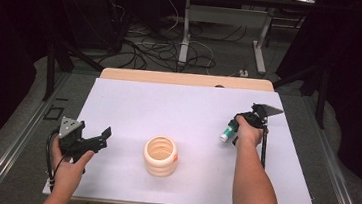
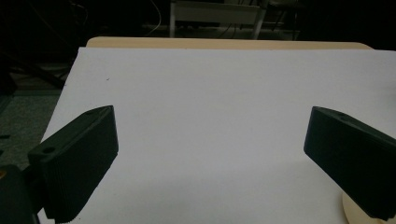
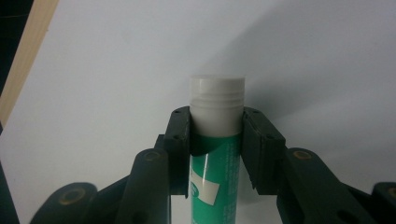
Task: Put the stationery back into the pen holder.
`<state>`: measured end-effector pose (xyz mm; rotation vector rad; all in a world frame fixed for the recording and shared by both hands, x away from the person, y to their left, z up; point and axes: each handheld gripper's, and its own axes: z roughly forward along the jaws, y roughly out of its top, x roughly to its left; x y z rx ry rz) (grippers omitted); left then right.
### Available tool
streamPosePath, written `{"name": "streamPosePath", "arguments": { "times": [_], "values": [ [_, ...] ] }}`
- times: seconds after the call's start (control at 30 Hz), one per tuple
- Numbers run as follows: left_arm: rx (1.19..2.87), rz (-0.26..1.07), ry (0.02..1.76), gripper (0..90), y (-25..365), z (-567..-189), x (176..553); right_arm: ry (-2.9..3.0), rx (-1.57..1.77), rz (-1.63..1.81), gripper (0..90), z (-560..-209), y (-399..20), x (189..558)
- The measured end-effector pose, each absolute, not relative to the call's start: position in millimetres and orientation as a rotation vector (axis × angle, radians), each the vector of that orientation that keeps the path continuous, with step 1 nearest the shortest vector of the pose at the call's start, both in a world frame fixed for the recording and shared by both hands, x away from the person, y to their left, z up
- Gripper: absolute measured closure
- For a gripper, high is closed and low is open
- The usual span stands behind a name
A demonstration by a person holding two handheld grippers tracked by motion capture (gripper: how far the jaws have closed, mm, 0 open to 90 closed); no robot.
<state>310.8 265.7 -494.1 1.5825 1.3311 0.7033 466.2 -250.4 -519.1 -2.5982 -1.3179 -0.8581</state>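
Glue stick (image 3: 216, 140), green with a white cap, sits clamped in the right hand-held gripper (image 3: 217, 135) just above the white worktop (image 1: 133, 102). Left hand-held gripper (image 2: 210, 154) hangs wide apart, nothing in it, near the ribbed cream cup (image 1: 160, 156).

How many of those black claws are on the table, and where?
2. The left claw hangs open at the table's left edge; the right claw, farther right, is shut on a green tube.

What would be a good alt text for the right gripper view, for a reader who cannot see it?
The right gripper is shut on a green tube with a white cap; the two black jaws press on it just below the cap. Behind it lies the white table surface, with a wooden edge at upper left.
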Motion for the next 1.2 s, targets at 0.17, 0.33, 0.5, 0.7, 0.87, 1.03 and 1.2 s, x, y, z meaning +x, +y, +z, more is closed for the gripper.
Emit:
{"name": "streamPosePath", "arguments": {
  "times": [0.17,0.33,0.5,0.7,0.87,1.03,1.2],
  "values": [
    [1.585,0.702,1.332,3.1,265,-494,311,-1.380,-2.517,-1.001,65.5,-514,-242,467],
    [1.593,0.706,1.325,3.1,264,-494,311,-1.431,-2.512,-1.079,65.5,-511,-237,467],
    [1.589,0.707,1.328,3.1,265,-494,311,-1.564,-2.477,-1.148,65.5,-503,-233,466],
    [1.595,0.704,1.328,3.0,264,-495,312,-1.779,-2.416,-1.215,65.5,-498,-224,464],
    [1.596,0.707,1.329,3.1,263,-496,312,-1.934,-2.330,-1.254,65.5,-494,-210,461],
    [1.599,0.716,1.332,3.5,263,-496,312,-2.095,-2.218,-1.315,65.5,-487,-194,455],
    [1.603,0.714,1.335,4.8,263,-495,312,-2.267,-2.093,-1.409,65.4,-477,-176,447]
  ]
}}
